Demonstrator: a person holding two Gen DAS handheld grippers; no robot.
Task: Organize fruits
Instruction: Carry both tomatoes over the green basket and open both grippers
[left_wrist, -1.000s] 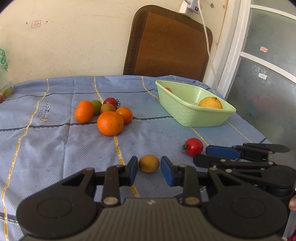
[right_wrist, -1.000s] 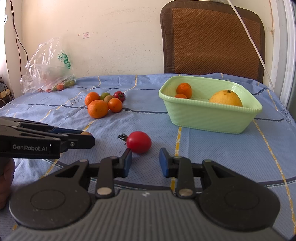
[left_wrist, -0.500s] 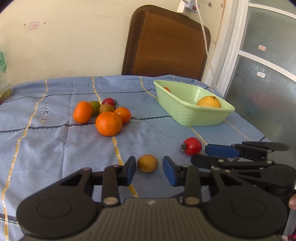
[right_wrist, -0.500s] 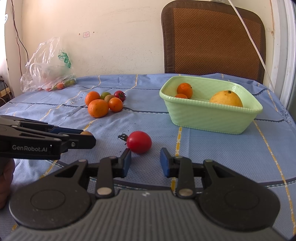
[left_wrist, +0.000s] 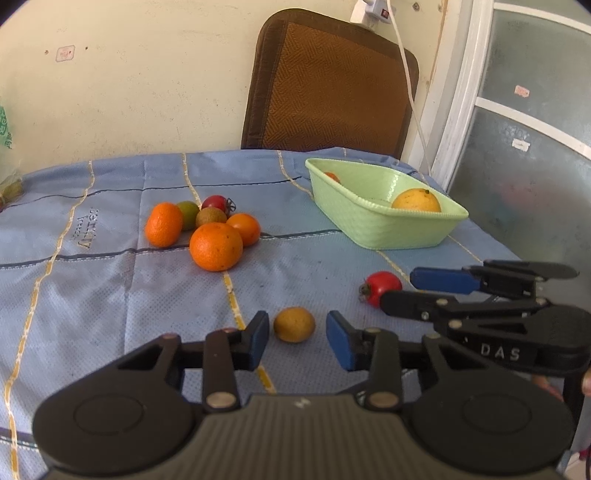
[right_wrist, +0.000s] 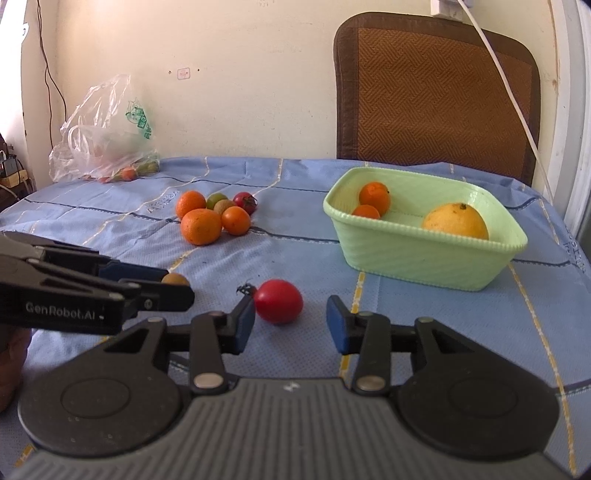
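A small yellow-brown fruit (left_wrist: 294, 325) lies on the blue cloth between the fingers of my open left gripper (left_wrist: 297, 341). A red tomato (right_wrist: 279, 301) lies just ahead of my open right gripper (right_wrist: 290, 328), nearer its left finger. A pale green basket (right_wrist: 424, 254) at the right holds a large yellow orange (right_wrist: 456, 221) and two small oranges (right_wrist: 374, 195). A cluster of oranges (left_wrist: 216, 245), green fruits and a small tomato sits mid-table. The right gripper (left_wrist: 421, 290) shows in the left view, beside the tomato (left_wrist: 380, 288).
A brown chair back (right_wrist: 436, 92) stands behind the table. A clear plastic bag (right_wrist: 105, 136) with produce lies at the far left corner. A white cable (right_wrist: 509, 96) hangs down the wall. A glass door (left_wrist: 528, 147) is at the right.
Both grippers have opened their fingers wider. The left gripper drew slightly back from the yellow-brown fruit; the fruits have not moved.
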